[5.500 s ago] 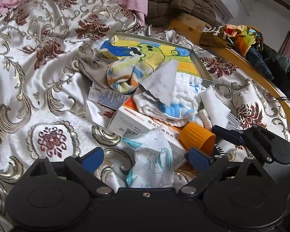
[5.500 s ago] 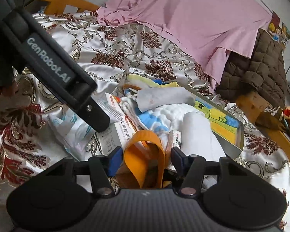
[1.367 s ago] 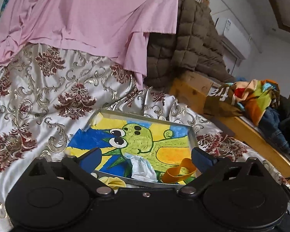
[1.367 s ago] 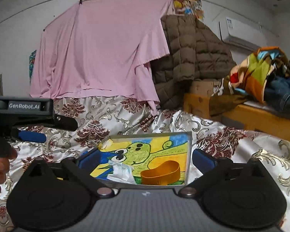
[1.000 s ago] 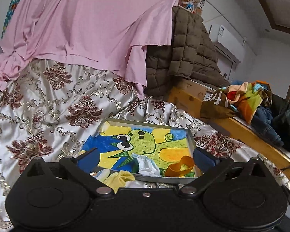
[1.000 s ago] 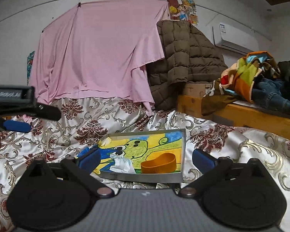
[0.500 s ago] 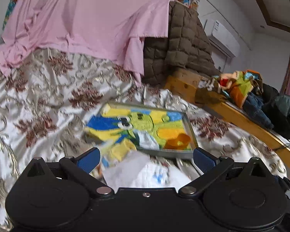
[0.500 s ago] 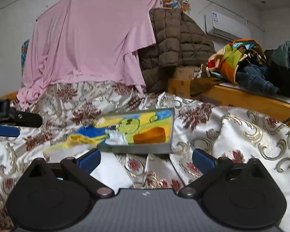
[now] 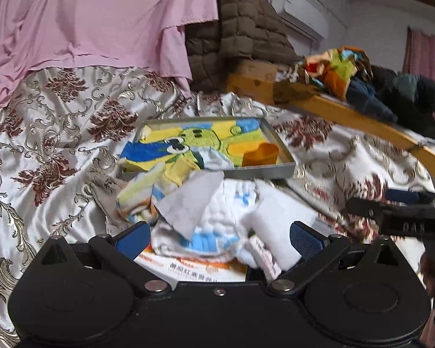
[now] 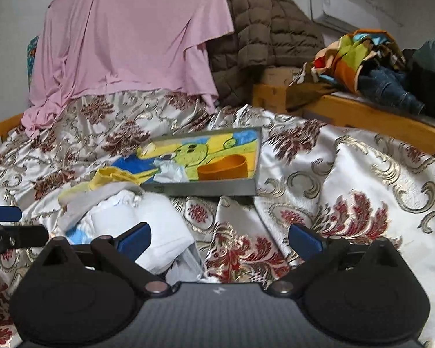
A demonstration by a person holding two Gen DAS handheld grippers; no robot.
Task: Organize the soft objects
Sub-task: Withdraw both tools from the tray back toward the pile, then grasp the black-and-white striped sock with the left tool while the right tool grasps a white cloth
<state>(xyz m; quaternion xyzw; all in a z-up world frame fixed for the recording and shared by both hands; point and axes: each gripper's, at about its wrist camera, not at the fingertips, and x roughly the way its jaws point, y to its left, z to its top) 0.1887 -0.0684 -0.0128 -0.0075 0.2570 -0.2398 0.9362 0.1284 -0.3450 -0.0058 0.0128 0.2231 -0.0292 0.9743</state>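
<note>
We are holding the left gripper (image 9: 217, 236) with its jaws spread wide and empty, hovering over a heap of soft items on the bed (image 9: 58, 133). Directly between its blue fingertips (image 9: 130, 239) we are seeing a white-and-blue quilted cloth (image 9: 217, 220) with a grey cloth (image 9: 188, 200) lying across it, both resting on an orange-and-white box (image 9: 194, 266). A white folded cloth (image 9: 278, 226) is lying just beside the quilted one, and a yellow striped cloth (image 9: 139, 194) is spilling over the near edge of the cartoon-printed tray (image 9: 261, 171). Inside the tray, an orange cup (image 9: 259, 153) is sitting near the right corner, with a crumpled tissue (image 9: 214, 158) beside it.

We are holding the right gripper (image 10: 219, 239) likewise fully open and empty, positioned over bare bedspread, with the white folded cloth (image 10: 159, 229) touching its left fingertip. The tray (image 10: 206, 187) is lying ahead, well apart from it.
</note>
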